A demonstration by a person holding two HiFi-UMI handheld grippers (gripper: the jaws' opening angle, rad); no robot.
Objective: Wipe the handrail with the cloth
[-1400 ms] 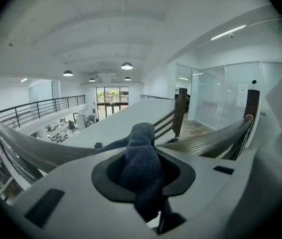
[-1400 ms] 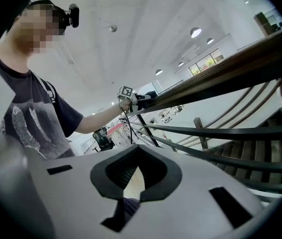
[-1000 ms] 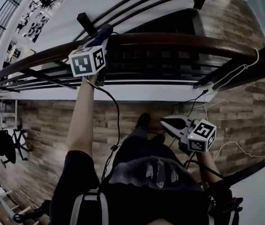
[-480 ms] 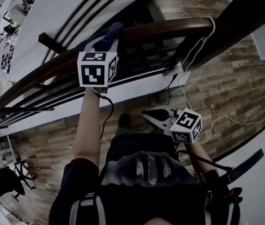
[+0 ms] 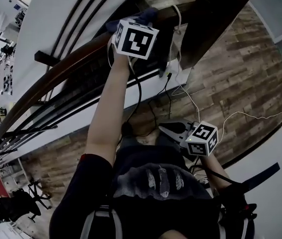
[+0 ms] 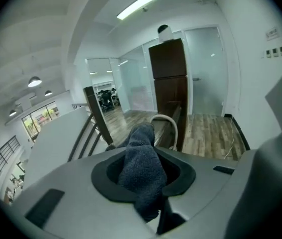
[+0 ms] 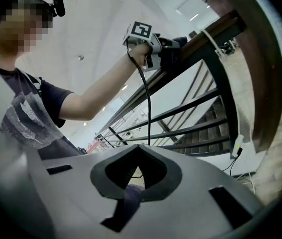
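The dark wooden handrail [image 5: 66,68] curves from lower left up to a thick dark post [image 5: 215,14]. My left gripper [image 5: 140,20] is shut on a dark blue cloth [image 5: 146,15] and holds it down on top of the rail, close to the post. In the left gripper view the cloth [image 6: 142,168] fills the jaws of the left gripper [image 6: 145,156], with the rail end [image 6: 177,117] just ahead. My right gripper [image 5: 167,128] hangs low by the person's waist, shut on nothing. In the right gripper view the right gripper [image 7: 142,151] looks up at the rail [image 7: 201,41].
A white cable [image 5: 178,26] loops over the rail beside the post and runs down to a white plug block [image 5: 173,73] on the ledge. More cables [image 5: 240,116] lie on the wooden floor. Black metal bars [image 7: 191,106] and stairs sit under the rail.
My left gripper has slid the cloth along the rail toward the post. The head view has swung with it. My right gripper has stayed low by the body.
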